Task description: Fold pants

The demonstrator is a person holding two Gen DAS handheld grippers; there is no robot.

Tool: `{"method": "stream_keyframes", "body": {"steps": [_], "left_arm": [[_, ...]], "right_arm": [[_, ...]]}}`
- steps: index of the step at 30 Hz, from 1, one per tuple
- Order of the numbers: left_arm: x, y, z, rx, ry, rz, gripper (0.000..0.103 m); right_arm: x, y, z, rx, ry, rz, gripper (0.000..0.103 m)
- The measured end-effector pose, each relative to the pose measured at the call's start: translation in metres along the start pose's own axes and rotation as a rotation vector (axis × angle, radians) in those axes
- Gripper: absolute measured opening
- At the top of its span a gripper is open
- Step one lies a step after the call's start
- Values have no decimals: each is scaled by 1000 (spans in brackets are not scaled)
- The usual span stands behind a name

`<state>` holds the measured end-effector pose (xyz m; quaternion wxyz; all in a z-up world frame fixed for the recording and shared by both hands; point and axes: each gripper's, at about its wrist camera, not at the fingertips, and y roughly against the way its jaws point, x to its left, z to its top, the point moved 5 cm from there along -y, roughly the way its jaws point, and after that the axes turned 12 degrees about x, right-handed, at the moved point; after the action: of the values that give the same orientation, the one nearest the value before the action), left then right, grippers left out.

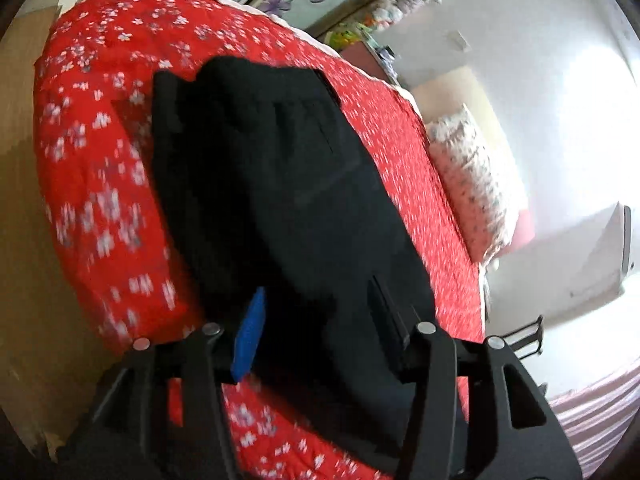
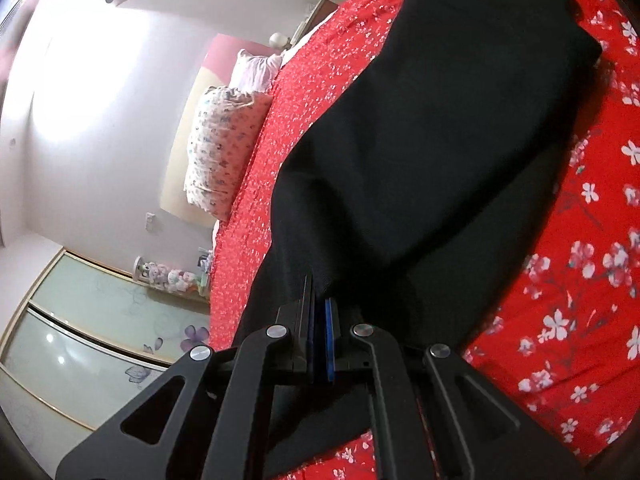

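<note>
Red floral bedding (image 1: 100, 152) covers the bed on which the black pants (image 1: 260, 168) are spread, with a patterned pillow (image 2: 224, 152) near the headboard and a sliding wardrobe (image 2: 92, 320) against the wall. The pants lie lengthwise across the bed, the waistband end farthest from the left wrist camera, and the near end appears to be lifted off the quilt. In the right wrist view the right tool (image 2: 319, 340) is clenched on an edge of the black cloth, its fingers pressed nearly together with fabric running between them. The left tool (image 1: 316, 332) is spread wide, with the cloth lying across the gap between the blue pad (image 1: 250, 336) and the opposite finger; nothing is seen to be pinched there. For the fold to be made well, the left tool would probably need to be closed on the matching corner first, so that both corners are carried level and the edge is kept taut. Both tools are held low and tilted, pointing along the length of the garment.
</note>
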<state>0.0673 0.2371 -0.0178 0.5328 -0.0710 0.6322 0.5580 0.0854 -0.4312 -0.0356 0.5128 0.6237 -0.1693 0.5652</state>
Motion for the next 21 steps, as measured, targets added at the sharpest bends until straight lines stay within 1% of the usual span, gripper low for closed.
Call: {"method": "stream_keyframes", "body": {"steps": [3, 5, 6, 7, 8, 10, 13, 15, 18, 19, 20, 21], "left_arm": [[9, 2, 18, -1, 77, -25, 52], [17, 4, 28, -7, 114, -29, 49], [21, 6, 33, -17, 124, -19, 44], [23, 6, 35, -22, 122, -3, 31], [24, 6, 38, -20, 106, 18, 23], [26, 7, 39, -15, 76, 39, 12], [21, 18, 41, -38, 12, 55, 8], [23, 28, 43, -34, -15, 46, 7], [34, 39, 47, -52, -23, 66, 3], [40, 41, 49, -65, -16, 82, 1], [47, 43, 51, -87, -6, 113, 0], [57, 49, 55, -134, 11, 185, 0]], "right_arm": [[0, -1, 0, -1, -4, 2, 4], [-1, -1, 0, 0, -3, 1, 4], [0, -2, 1, 1, -4, 1, 4], [-1, -3, 1, 2, -4, 2, 4], [-1, -3, 1, 2, -4, 2, 4], [-1, -3, 2, 3, -3, 2, 4], [0, -3, 2, 2, 1, 2, 4], [0, -2, 1, 3, 2, 4, 4], [0, 1, -1, 8, 0, 14, 4], [0, 3, -2, 9, 1, 18, 4], [0, 4, -3, 9, 7, 16, 4], [1, 6, -4, 8, 21, 2, 4]]}}
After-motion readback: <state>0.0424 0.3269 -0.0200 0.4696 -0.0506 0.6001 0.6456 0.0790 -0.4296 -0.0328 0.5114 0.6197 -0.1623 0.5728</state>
